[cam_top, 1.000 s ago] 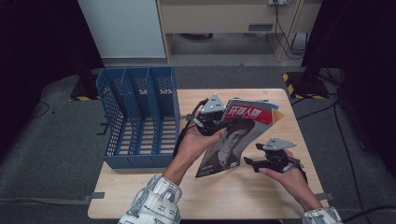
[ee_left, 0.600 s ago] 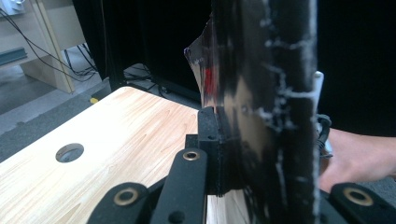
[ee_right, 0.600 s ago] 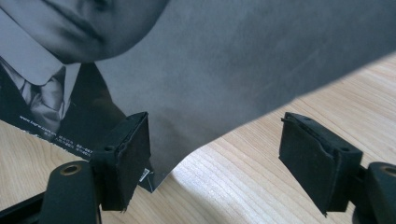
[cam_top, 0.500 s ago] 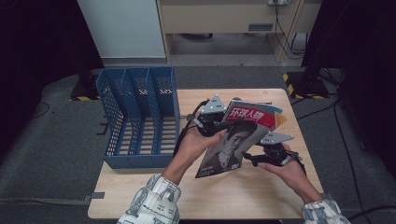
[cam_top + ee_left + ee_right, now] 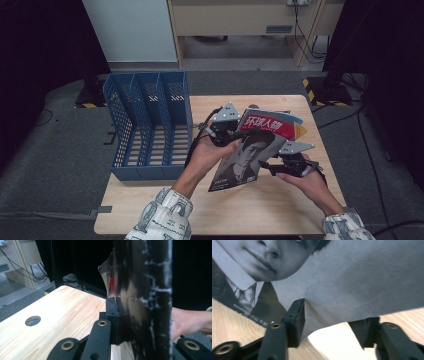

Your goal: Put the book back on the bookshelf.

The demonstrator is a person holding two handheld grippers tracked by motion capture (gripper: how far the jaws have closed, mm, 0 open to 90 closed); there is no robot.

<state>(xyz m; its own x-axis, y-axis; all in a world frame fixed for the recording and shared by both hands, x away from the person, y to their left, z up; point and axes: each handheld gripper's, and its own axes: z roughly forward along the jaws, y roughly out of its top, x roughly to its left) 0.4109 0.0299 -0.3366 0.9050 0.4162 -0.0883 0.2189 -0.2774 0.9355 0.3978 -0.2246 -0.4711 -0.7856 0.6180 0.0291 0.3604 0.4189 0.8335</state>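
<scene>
The right gripper (image 5: 267,167) is closing in from the right edge of the table (image 5: 150,210); against the picture of a second ago it is sitting much nearer the magazine (image 5: 250,150), now right at that cover's lower right border. The magazine is standing a touch steeper than it was, and the left gripper (image 5: 222,131) is keeping its place at the top left corner of it. My reading is that the person is bringing a second grip onto the magazine, probably to steady it for lifting towards the rack (image 5: 147,127).

Going from the left: the rack, blue and with three slots, is lying on its back at the left edge of the table, its slots opening towards the far edge. Just beside it, near the table's middle, the left gripper is clamping the magazine; in the left gripper view its jaws are pressing shut on the dark glossy sheet (image 5: 140,302), which is rising upright between them. The magazine is leaning with its lower edge down on the wood and its red title band up, towards the far right corner. Further right, the right gripper (image 5: 329,325) is standing with its jaws wide apart; the cover's edge (image 5: 337,290) is hanging over the gap and touching the left jaw, so nothing is being gripped there yet.
</scene>
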